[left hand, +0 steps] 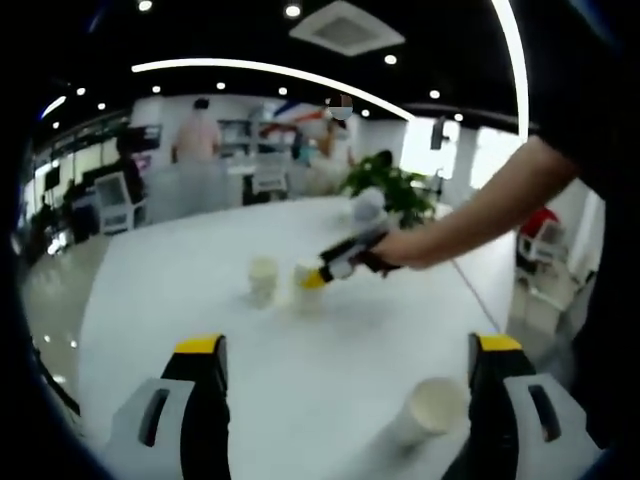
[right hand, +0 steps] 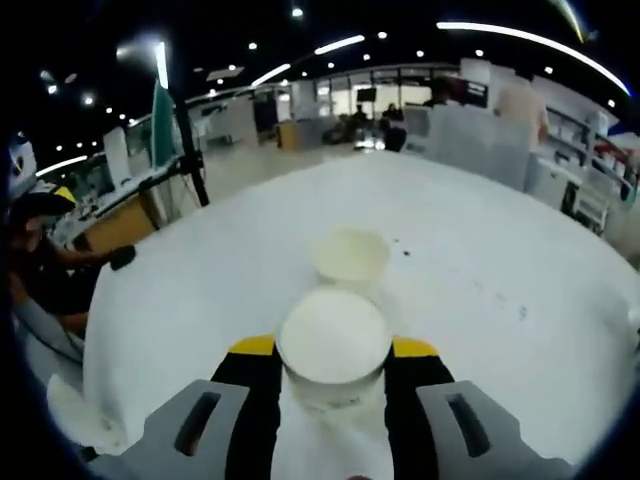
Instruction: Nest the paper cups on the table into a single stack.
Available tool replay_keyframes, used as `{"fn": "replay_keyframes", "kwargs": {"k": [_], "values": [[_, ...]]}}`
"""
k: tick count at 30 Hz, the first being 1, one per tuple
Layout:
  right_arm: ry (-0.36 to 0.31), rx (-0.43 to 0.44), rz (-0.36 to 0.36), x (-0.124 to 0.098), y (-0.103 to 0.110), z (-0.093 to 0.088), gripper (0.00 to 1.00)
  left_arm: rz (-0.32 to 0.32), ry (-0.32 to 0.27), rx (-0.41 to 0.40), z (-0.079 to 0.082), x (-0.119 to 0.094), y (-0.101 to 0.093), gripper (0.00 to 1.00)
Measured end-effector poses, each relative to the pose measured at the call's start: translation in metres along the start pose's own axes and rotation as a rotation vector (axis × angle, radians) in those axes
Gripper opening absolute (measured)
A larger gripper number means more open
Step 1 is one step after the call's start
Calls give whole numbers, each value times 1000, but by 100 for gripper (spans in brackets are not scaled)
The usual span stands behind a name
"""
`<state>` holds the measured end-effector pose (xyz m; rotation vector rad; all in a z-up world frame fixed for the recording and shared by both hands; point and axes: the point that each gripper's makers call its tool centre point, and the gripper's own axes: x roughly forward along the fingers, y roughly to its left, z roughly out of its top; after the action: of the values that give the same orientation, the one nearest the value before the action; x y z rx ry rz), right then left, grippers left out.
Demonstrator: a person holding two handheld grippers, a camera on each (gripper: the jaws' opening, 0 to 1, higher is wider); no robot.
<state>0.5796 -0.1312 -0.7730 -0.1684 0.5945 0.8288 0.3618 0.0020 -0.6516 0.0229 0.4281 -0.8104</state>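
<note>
**Right gripper holds one cup; three cups stand on the white worktop**

The left gripper view looks across the whole white worktop (left hand: 300, 370). Its own left gripper (left hand: 345, 350) has the fingers wide apart and they hold nothing. Near the right finger stands a near paper cup (left hand: 432, 408), upright and open at the top; I cannot tell if it touches the finger. Farther away, near the middle of the worktop, are two more cups close beside each other: the left far cup (left hand: 263, 277) and the right far cup (left hand: 307, 285). The right gripper (left hand: 315, 279) comes in from the right, held by a person's hand (left hand: 385, 250) with a bare forearm, and its yellow tips are at the right far cup.

The right gripper view shows the same place from close. Here the fingers (right hand: 253, 385) of the right gripper (right hand: 333, 348) are clamped on a held cup (right hand: 332, 345), one on each side of it, and one looks down into its round white mouth. Just behind it stands a second cup (right hand: 352, 255), a little cream in colour. The lower wall of the held cup is hidden between the fingers, so I cannot tell if it rests on the worktop.

The cups are smooth paper and slightly conical. The worktop is plain and matt. The far office, with a green plant (left hand: 395, 187), is blurred
</note>
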Motion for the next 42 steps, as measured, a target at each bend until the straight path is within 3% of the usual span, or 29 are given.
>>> {"fn": "replay_keyframes", "kwargs": {"k": [17, 33, 39, 42], "values": [[-161, 120, 10, -89, 51, 31, 37, -65, 12, 33, 3, -5, -19, 99], [-226, 64, 9, -151, 90, 43, 37, -106, 36, 18, -5, -10, -24, 99], [-275, 99, 21, -178, 107, 47, 37, -110, 38, 31, -4, -12, -23, 99], [-312, 159, 33, -190, 114, 51, 37, -111, 40, 26, -5, -12, -23, 99]]}}
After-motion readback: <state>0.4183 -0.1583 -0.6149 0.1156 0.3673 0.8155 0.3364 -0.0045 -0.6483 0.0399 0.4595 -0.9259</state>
